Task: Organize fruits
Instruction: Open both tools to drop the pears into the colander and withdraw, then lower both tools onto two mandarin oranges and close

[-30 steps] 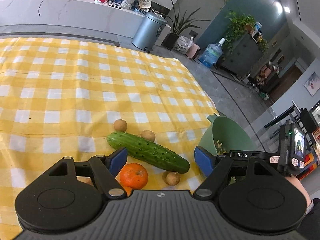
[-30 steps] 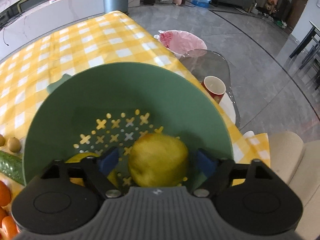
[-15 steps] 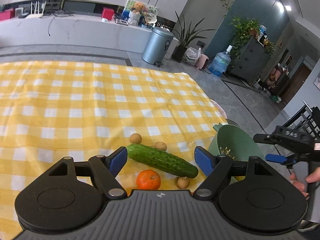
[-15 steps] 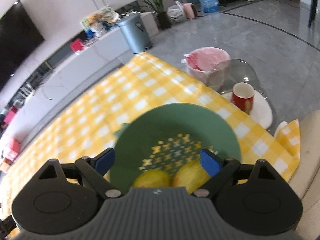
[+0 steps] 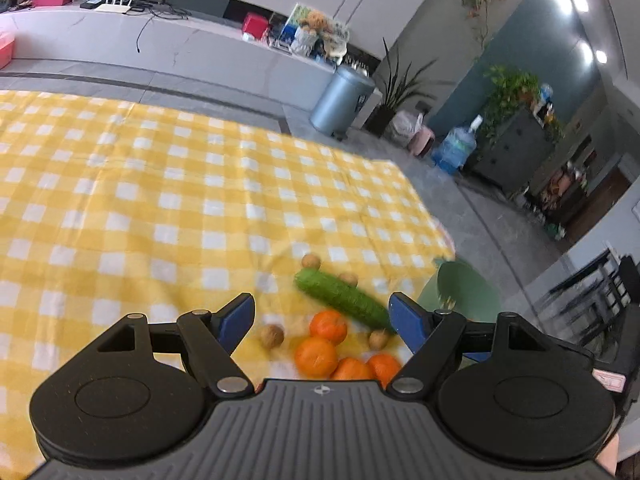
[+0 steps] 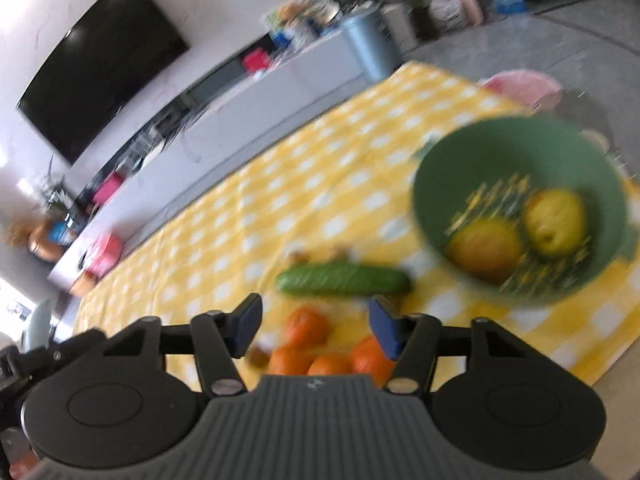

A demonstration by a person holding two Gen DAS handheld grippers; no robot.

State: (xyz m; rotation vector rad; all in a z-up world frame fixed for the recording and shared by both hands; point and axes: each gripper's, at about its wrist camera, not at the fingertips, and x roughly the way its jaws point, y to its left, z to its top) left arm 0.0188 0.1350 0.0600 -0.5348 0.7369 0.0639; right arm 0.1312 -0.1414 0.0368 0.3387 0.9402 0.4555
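Note:
A green colander bowl (image 6: 516, 152) holds two yellow-green pears (image 6: 554, 222) near the right edge of the yellow checked tablecloth (image 5: 160, 200); the bowl also shows in the left wrist view (image 5: 468, 286). A cucumber (image 5: 344, 300) lies left of the bowl, with several oranges (image 5: 316, 354) and small brown fruits (image 5: 272, 336) in front of it. My left gripper (image 5: 322, 316) is open and empty above the oranges. My right gripper (image 6: 316, 322) is open and empty, above the oranges (image 6: 306, 326), with the cucumber (image 6: 344, 278) just ahead.
The table's right edge drops to a grey floor. A pink-lined bin (image 6: 524, 86) stands past the bowl. A grey trash can (image 5: 340, 100), plants and a water bottle (image 5: 456, 148) stand further back.
My right gripper left the second pear in the bowl, rose and swung left over the oranges. My left gripper pulled back and up, so more oranges show.

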